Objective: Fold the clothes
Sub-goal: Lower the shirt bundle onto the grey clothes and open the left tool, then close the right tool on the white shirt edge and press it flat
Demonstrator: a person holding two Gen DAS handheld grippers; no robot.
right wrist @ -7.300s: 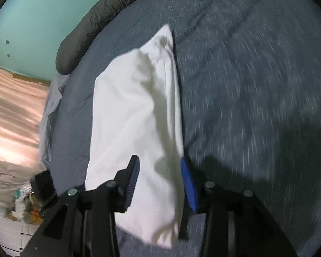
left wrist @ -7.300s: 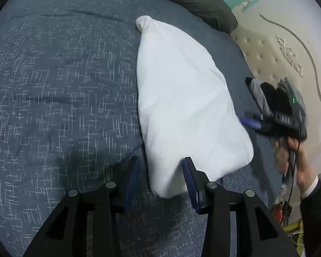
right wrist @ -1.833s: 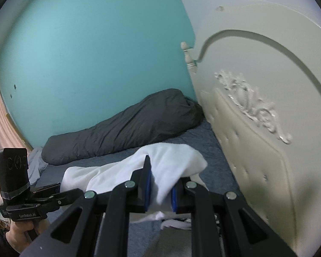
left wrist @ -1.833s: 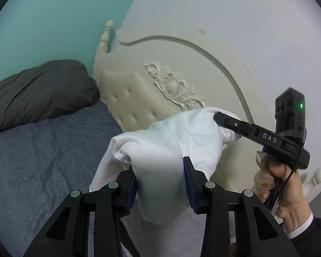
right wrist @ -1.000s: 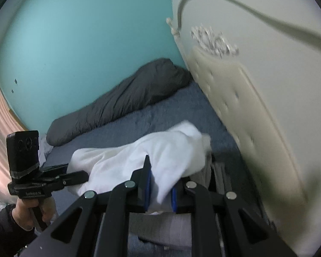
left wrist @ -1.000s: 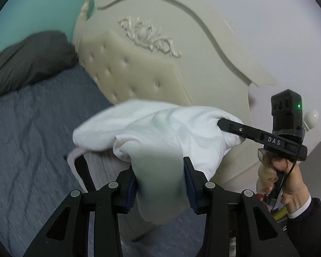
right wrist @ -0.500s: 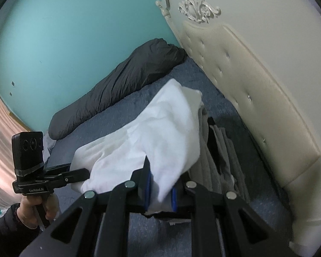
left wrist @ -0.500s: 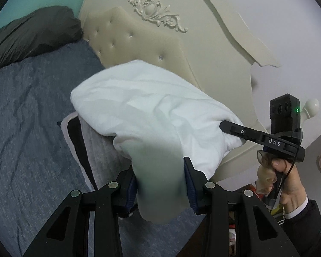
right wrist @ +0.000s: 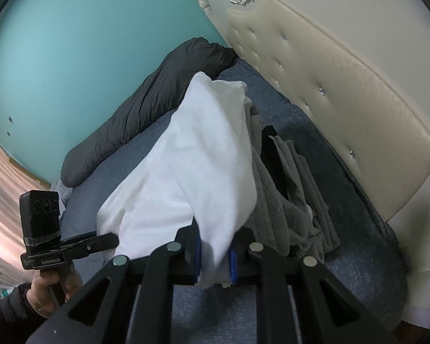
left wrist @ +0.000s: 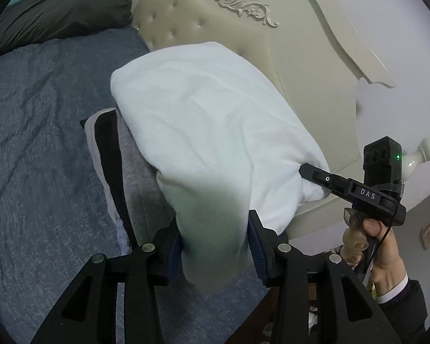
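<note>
The white garment is already folded into a compact bundle and hangs over the stack of folded grey clothes at the bed's corner, its far end touching the stack. The left gripper grasps its near end; its jaws have just been opening a little, with the cloth between them. The right gripper is clenched on the other near corner. I judge that folding is done; what is left is to lay it down and let go. The padded headboard stands close at 2 o'clock in the right wrist view, a dark pillow at 11 o'clock in the left view, on the blue bedcover.
</note>
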